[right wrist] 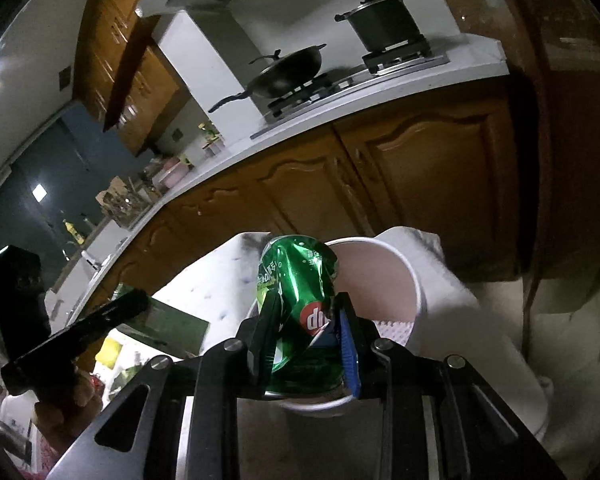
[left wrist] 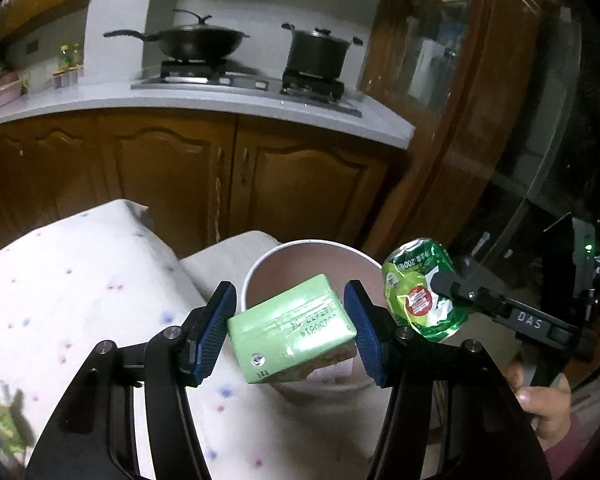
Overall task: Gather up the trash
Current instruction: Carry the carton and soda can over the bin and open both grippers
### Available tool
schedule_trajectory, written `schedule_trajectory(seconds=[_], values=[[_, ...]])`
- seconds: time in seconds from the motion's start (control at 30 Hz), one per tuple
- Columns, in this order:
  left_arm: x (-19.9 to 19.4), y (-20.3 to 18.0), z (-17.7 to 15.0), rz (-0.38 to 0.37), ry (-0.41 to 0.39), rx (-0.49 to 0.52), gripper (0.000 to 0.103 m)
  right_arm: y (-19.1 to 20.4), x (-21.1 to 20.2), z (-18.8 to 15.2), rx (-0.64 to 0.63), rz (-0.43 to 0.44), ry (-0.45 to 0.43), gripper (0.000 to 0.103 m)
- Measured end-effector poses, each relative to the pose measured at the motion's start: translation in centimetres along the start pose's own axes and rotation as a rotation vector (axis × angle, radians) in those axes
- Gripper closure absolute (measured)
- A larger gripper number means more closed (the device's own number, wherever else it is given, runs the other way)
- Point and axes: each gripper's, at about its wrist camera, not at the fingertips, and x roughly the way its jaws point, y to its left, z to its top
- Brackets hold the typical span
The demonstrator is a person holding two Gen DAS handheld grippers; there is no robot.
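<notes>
Both loads hang over the white bin [left wrist: 256, 268] for dropping: the left gripper [left wrist: 290, 326] clamps a green carton [left wrist: 288, 324], while at its 2 o'clock the right gripper [right wrist: 306, 332] pinches a crushed can [right wrist: 300, 292].

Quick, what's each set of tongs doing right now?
Left tongs: closed on the green carton, over the bin.
Right tongs: closed on the crushed green can.

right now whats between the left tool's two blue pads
A light green carton, tilted, sits between the left tool pads above the white bin; the left wrist view shows it.
</notes>
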Motion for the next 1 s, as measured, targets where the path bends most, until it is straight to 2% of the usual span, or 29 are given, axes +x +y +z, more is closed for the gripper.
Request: schedule_trajectory(seconds=[0.3, 0.57, 0.67, 0.7, 0.73, 0.77, 0.9, 1.0], values=[[4.7, -0.9, 0.3, 0.0, 0.058, 0.004, 0.047, -1.4, 2.7, 0.4, 0.0, -0.031, 0.033, 0.075], [6.2, -0.8, 0.0, 0.004, 0.086, -0.005, 0.046, -2.2, 3.8, 0.4, 0.011, -0.04, 0.06, 0.074], [6.7, -0.5, 0.0, 0.005, 0.108, -0.025, 0.045, -2.6, 4.1, 0.7, 0.036, -0.041, 0.069, 0.07], [6.8, -0.3, 0.0, 0.001, 0.113, -0.034, 0.041, -2.7, 4.0, 0.7, 0.044, -0.041, 0.069, 0.063], [6.7, -0.1, -0.1, 0.003, 0.113, -0.04, 0.035, -2.8, 4.0, 0.8, 0.049, -0.041, 0.066, 0.06], [6.6, 0.0, -0.1, 0.004, 0.11, -0.044, 0.034, -2.9, 3.9, 0.8, 0.052, -0.042, 0.061, 0.06], [5.9, 0.5, -0.4, 0.005, 0.106, -0.059, 0.033, -2.9, 3.4, 0.7, 0.068, -0.036, 0.049, 0.058], [5.1, 1.0, -0.7, 0.012, 0.1, -0.068, 0.033, -2.8, 3.1, 0.6, 0.075, -0.033, 0.042, 0.051]])
